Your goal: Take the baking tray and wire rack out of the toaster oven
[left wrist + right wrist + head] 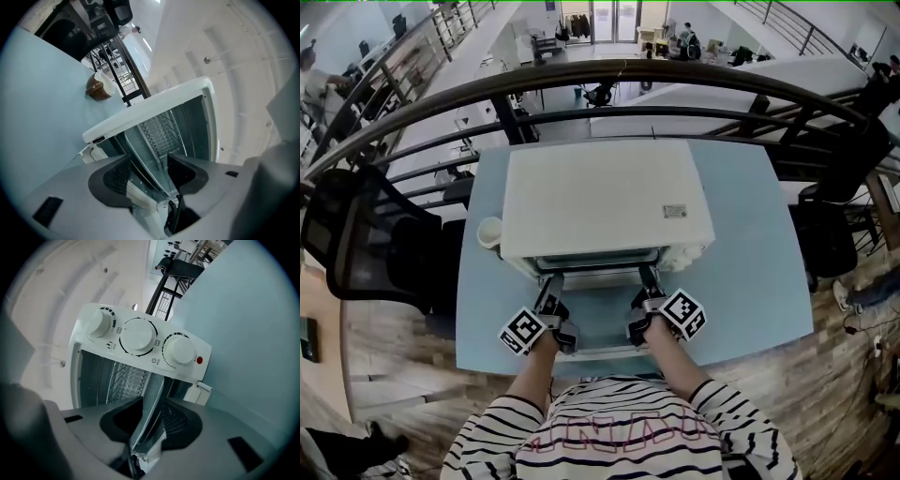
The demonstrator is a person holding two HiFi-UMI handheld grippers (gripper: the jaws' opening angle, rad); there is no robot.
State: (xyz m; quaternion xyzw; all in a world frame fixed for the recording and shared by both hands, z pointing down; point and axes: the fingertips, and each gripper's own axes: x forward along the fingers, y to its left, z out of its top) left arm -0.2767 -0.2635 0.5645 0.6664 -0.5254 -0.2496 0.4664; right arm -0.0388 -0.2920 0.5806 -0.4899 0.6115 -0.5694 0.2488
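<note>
The white toaster oven (605, 197) stands on a pale blue table (750, 272) with its door folded down toward me. At its mouth, my left gripper (549, 292) and right gripper (648, 286) reach in side by side. In the left gripper view the jaws (150, 178) stand wide open astride the front rim of the metal baking tray (145, 164), with the wire rack (159, 131) above it inside. In the right gripper view the gripper (150, 420) has the tray's rim (152, 394) between narrow jaws that lie close on both sides. The rack (126, 380) shows behind.
A cup with brown contents (489, 232) sits at the oven's left (98, 86). Three knobs (138, 333) and a red lamp run along the oven's right side. A black chair (375, 244) stands left of the table, and a dark railing (609, 75) curves behind.
</note>
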